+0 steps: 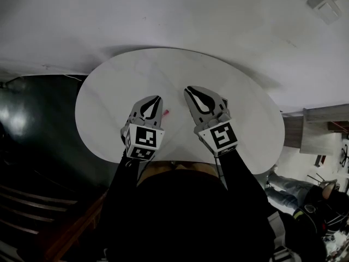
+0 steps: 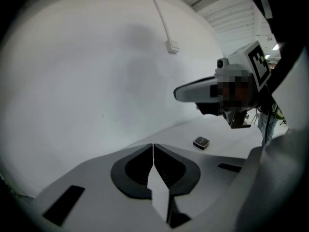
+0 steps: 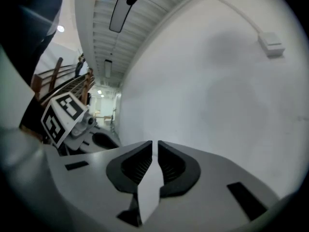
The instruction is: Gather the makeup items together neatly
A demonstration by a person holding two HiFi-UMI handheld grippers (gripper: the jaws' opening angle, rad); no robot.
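Observation:
A small dark square compact [image 2: 201, 142] lies on the white oval table [image 1: 163, 70], just beyond my left gripper's tips. In the head view a tiny red item [image 1: 166, 113] shows on the table between the two grippers. My left gripper [image 1: 159, 98] [image 2: 153, 145] hovers over the near middle of the table, jaws shut with nothing between them. My right gripper [image 1: 187, 90] [image 3: 155, 143] is held beside it to the right, also shut and empty. Each gripper appears in the other's view: the right gripper body [image 2: 217, 88] and the left gripper's marker cube [image 3: 63, 116].
A white wall rises behind the table, with a cable duct and a small box [image 2: 172, 46] [image 3: 270, 43] on it. A dark stairway [image 1: 32, 201] lies to the left of the table. A person in jeans [image 1: 289, 192] sits at the lower right.

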